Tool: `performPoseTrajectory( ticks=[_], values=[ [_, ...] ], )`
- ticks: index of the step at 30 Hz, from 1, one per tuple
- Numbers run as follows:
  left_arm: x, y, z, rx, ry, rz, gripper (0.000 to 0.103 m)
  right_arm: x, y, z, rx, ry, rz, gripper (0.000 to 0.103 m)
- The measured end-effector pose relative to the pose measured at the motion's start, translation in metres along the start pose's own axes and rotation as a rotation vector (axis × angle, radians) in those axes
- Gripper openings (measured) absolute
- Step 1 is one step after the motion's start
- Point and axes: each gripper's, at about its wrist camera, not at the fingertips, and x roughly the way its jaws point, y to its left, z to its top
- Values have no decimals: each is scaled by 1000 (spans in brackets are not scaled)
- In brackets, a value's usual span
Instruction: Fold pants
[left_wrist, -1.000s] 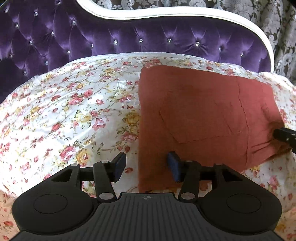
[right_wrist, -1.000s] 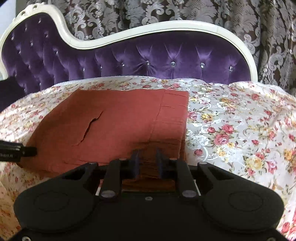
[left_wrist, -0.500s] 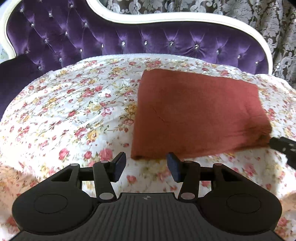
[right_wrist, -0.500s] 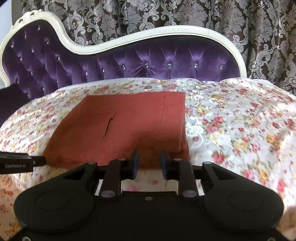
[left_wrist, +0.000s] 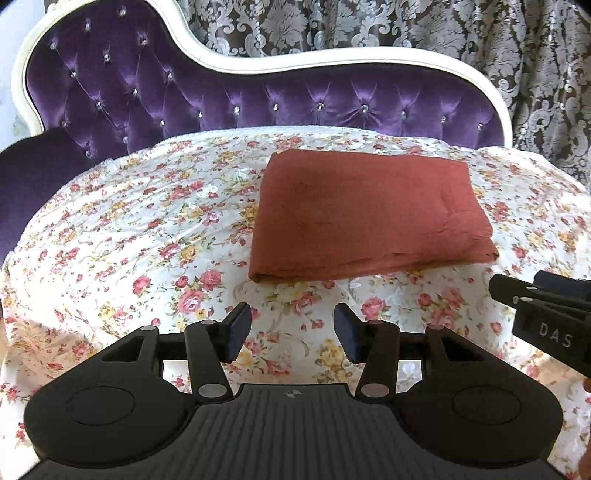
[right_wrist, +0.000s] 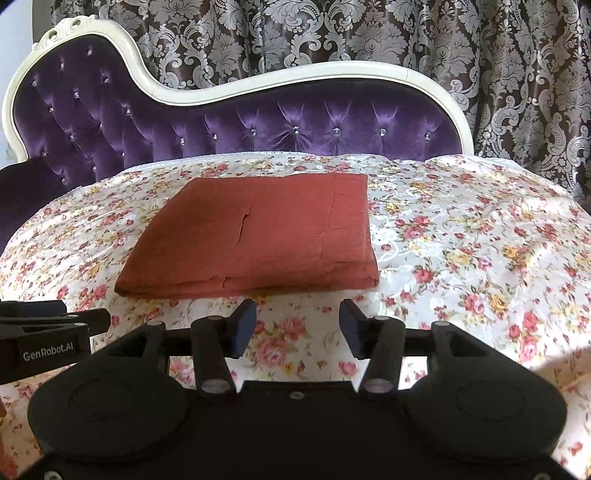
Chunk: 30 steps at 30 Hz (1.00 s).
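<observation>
Folded pants (left_wrist: 369, 210) beyond empty jaws

"GenRobot.AI" stood in white on the left gripper (right_wrist: 51, 332), seen at left edge of right cam. "DAS" showed on the right gripper (left_wrist: 546, 317), rest cut off.

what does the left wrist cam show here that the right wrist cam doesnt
Only the left wrist view: the left gripper head-on, jaws open and empty, and the right gripper from the side, marked DAS.

Only the right wrist view: the right gripper head-on, jaws opening with nothing between them, the left gripper at the left edge marked GenRobot.AI, and a slit-like crease on top of the pants.

Both: the folded rust-red pants on the floral sheet, the purple tufted backrest and the patterned curtain.
</observation>
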Motion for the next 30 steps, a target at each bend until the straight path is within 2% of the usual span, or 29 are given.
performPoseTrajectory(
  ticks=[4,12,22,30],
  values=[
    [-7,-2,-4,18,-14,9,49,-8,3,-4,0,-11,-15,62],
    [-12,-6,-13,14,10,1,49,-21,9,-6,-16,-18,-67,71],
    [-11,-9,-18,16,37,-4,49,-23,7,-8,-11,14,-101,72],
    [-9,-12,-20,20,57,-1,49,-21,8,-14,-22,29,-79,72]
  ],
)
